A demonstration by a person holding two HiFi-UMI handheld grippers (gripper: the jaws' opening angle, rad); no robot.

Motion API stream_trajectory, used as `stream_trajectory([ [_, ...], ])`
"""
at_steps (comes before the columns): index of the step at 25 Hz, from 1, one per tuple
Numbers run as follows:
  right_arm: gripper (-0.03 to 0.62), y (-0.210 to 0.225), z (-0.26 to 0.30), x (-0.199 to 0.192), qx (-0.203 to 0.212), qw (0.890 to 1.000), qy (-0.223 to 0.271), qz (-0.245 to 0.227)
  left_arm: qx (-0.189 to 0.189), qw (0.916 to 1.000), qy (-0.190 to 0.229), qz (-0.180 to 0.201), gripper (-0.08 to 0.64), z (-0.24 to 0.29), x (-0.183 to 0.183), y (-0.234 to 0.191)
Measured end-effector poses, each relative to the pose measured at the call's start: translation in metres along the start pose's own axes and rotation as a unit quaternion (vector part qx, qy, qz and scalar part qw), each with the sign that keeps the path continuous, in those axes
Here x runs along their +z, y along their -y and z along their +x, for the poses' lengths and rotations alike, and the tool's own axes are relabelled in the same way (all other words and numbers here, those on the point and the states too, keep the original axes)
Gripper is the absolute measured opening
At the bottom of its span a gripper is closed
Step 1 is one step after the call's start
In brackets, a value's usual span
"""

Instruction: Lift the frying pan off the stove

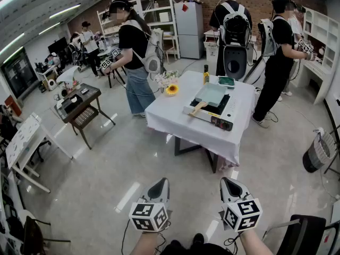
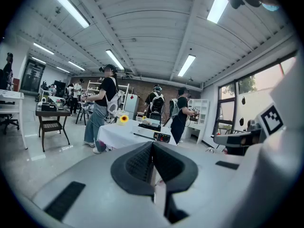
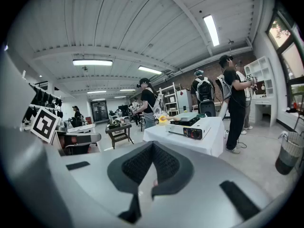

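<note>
A square pale-green frying pan [image 1: 211, 94] with a wooden handle [image 1: 197, 109] sits on a white portable stove [image 1: 210, 111] on a table under a white cloth [image 1: 180, 118], well ahead of me. The same stove [image 3: 189, 126] shows small in the right gripper view, and the stove [image 2: 153, 132] shows far off in the left gripper view. My left gripper [image 1: 160, 186] and right gripper [image 1: 228, 185] are held low near my body, far short of the table. Both are shut with nothing between the jaws.
Several people with backpacks stand around the table. A yellow sunflower [image 1: 171, 89], a bottle [image 1: 206, 75] and a green item [image 1: 227, 81] are on the cloth. A small dark side table [image 1: 79, 105] stands left, a bin [image 1: 317, 152] right, a chair [image 1: 300, 235] at lower right.
</note>
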State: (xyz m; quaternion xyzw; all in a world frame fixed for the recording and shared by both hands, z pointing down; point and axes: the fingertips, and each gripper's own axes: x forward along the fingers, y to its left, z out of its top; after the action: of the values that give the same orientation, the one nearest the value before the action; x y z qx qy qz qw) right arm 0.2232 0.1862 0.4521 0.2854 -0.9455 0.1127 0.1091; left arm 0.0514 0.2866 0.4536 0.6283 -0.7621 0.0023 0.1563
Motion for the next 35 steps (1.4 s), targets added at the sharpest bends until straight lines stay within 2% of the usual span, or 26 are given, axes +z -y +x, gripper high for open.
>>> stream_trajectory([
  [12, 0.002, 0.007, -0.005, -0.002, 0.011, 1.000, 0.012, 0.016, -0.014, 0.9997, -0.018, 0.003, 0.017, 0.004, -0.014, 0.019],
  [16, 0.076, 0.007, -0.001, -0.007, 0.025, 0.999, 0.003, 0.036, -0.008, 0.9997, -0.021, 0.005, 0.055, 0.005, -0.014, 0.016],
  [21, 0.131, 0.011, 0.001, -0.014, 0.039, 0.998, -0.012, 0.039, -0.002, 0.9998, -0.018, -0.001, 0.112, 0.007, -0.016, 0.016],
  [25, 0.170, 0.009, 0.004, -0.018, 0.055, 0.997, -0.023, 0.050, -0.001, 0.9998, -0.019, -0.005, 0.123, 0.008, -0.016, 0.016],
  [35, 0.204, 0.022, 0.039, -0.012, 0.063, 0.995, -0.030, 0.066, -0.011, 0.9997, -0.014, -0.016, 0.123, 0.044, -0.013, 0.000],
])
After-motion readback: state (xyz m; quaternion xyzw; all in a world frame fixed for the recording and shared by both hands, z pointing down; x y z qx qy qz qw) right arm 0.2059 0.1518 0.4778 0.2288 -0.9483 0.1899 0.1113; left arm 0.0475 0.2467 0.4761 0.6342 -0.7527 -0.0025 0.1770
